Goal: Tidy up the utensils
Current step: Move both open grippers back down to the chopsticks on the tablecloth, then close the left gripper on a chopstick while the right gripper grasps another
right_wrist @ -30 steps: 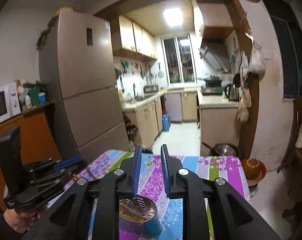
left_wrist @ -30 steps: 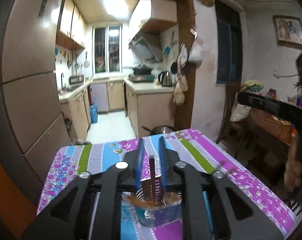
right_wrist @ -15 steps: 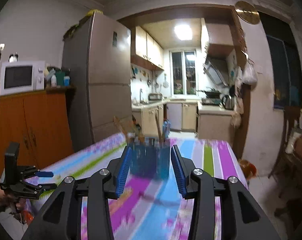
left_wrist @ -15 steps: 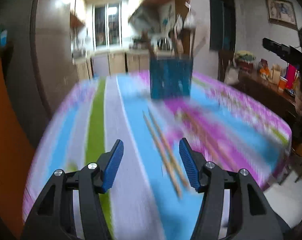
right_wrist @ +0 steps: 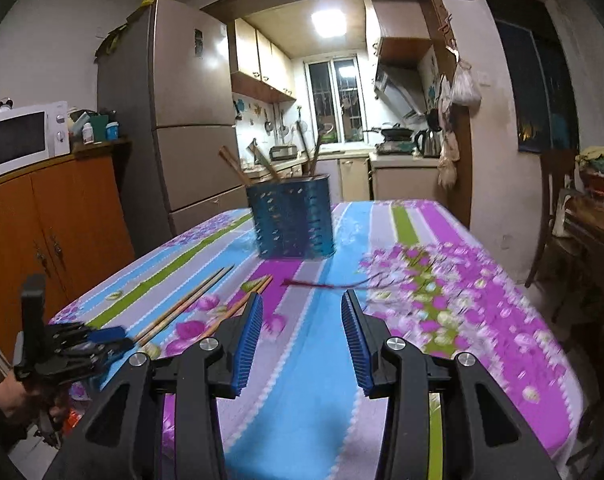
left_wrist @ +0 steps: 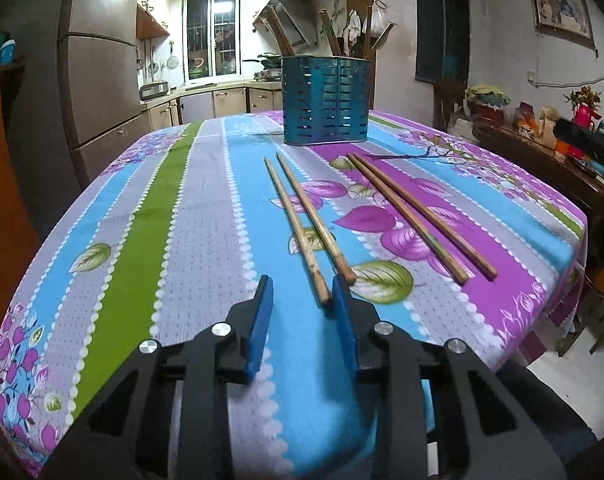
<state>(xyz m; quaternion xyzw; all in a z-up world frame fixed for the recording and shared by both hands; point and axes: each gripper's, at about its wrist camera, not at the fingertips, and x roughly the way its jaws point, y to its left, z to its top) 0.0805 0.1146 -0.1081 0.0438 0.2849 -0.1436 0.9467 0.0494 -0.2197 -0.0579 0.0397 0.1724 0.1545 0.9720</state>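
Note:
A blue slotted utensil holder (left_wrist: 325, 100) stands upright at the far middle of the table with several wooden sticks in it. Two pairs of wooden chopsticks (left_wrist: 305, 224) (left_wrist: 417, 216) lie on the flowered tablecloth (left_wrist: 182, 240) in front of it. My left gripper (left_wrist: 300, 292) is low at the near edge, its jaws closing. One chopstick's near end lies between them, close to the right pad and not pinched. In the right wrist view the holder (right_wrist: 292, 220) is ahead, and my right gripper (right_wrist: 302, 296) stands open over bare cloth.
A hand at the lower left holds the left gripper (right_wrist: 74, 344) next to the chopsticks (right_wrist: 186, 300). A fridge (right_wrist: 182, 120) and an orange cabinet with a microwave (right_wrist: 22, 136) stand to the left. A cluttered sideboard (left_wrist: 561, 152) runs along the right.
Both grippers left the space above the holder and dropped back to the table's near side. The left one spread wide, then narrowed around a chopstick end. The right one opened.

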